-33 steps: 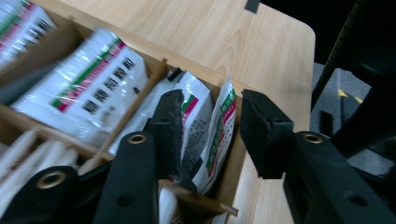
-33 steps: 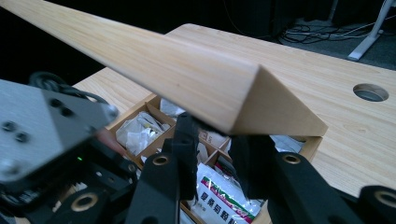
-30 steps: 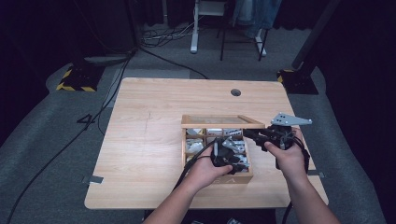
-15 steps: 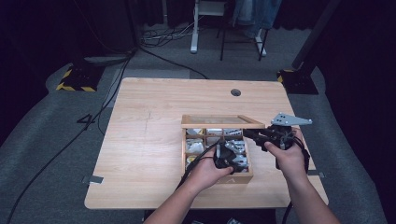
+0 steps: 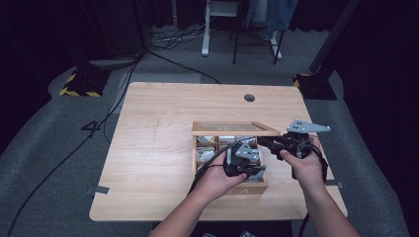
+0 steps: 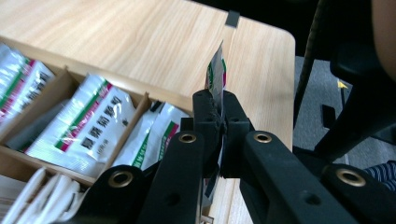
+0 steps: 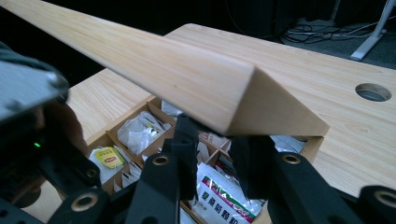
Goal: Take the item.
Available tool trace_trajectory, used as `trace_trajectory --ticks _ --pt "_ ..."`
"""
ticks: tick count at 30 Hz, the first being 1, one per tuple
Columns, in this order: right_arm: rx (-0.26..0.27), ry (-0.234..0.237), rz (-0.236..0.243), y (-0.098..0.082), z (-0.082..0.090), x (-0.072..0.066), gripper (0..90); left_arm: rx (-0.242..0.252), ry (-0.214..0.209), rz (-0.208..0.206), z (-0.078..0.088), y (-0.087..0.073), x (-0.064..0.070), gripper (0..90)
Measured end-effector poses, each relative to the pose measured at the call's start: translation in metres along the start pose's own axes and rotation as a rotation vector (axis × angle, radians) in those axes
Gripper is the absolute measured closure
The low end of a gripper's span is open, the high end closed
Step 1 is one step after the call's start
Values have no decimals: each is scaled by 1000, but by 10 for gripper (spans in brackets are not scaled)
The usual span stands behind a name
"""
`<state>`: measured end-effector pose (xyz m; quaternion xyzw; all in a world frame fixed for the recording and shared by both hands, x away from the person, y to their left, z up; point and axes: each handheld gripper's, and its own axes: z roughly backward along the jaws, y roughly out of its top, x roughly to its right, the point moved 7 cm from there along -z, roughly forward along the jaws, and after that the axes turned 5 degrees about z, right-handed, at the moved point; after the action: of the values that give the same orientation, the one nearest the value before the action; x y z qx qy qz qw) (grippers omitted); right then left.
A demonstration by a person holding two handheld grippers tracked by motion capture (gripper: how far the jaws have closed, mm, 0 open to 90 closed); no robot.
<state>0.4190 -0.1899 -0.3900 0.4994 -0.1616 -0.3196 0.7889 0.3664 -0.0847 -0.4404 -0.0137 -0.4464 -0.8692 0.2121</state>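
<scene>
From the high view the left claw [image 5: 245, 159] sits over the compartments of a wooden box [image 5: 232, 185], while the right claw [image 5: 269, 142] grips the right end of the box's raised lid [image 5: 232, 128]. The left gripper view adds what that angle hides: the left claw is pinched shut on a thin, glossy sachet [image 6: 215, 77], white with green and red print, standing on edge between the pads; its jaws have just been closing on it. Below and left of that claw, similar crinkled foil packets [image 6: 86, 130] lie flat in thin-walled wooden compartments. The right gripper view shows the lid [image 7: 187, 74] as a pale, smooth-grained wooden bar with a squared end, clamped between the closed black jaws, and below it more packets, one small and yellow [image 7: 108, 156]. The desk [image 5: 158, 148] is light wood laminate with rounded corners.
</scene>
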Motion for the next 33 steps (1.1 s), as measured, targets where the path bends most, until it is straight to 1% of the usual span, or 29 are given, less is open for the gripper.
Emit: trace_trajectory --ticks 2,8,10,12,13,14,18,20,23,25,27,29,30,32,33 --pt "0 1 2 0 0 0 721 27 3 -8 4 3 1 880" --pt "-2 0 2 -1 0 -1 721 86 6 -24 19 11 7 879" --pt "0 1 0 -1 0 -1 721 102 1 -22 25 13 9 879" --pt "2 -1 0 -1 0 0 721 104 -7 -14 33 13 11 877" --pt "3 0 0 -1 0 -1 721 109 -7 -12 37 12 11 876" --pt "3 0 0 -1 0 -1 721 118 2 -8 41 12 11 875" --pt "3 -4 1 -1 0 -1 721 138 28 4 58 9 6 876" --pt "3 -6 2 -1 0 -1 721 147 30 14 65 7 6 876" --pt "4 -7 1 -1 0 -1 721 157 41 8 72 4 8 876" --pt "4 -8 2 0 0 -1 722 177 39 0 79 2 12 876" --pt "4 -7 2 0 0 -1 721 200 46 -14 88 0 15 876" --pt "5 -7 2 -1 0 -1 722 214 56 -20 97 -4 16 876" --pt "5 -7 2 -1 0 -1 721 221 59 -20 103 -8 17 876" --pt "3 -7 1 -1 -1 0 721 224 65 -4 110 -13 16 876" --pt "1 -9 2 -2 -1 0 721 224 73 -4 112 -14 15 876"
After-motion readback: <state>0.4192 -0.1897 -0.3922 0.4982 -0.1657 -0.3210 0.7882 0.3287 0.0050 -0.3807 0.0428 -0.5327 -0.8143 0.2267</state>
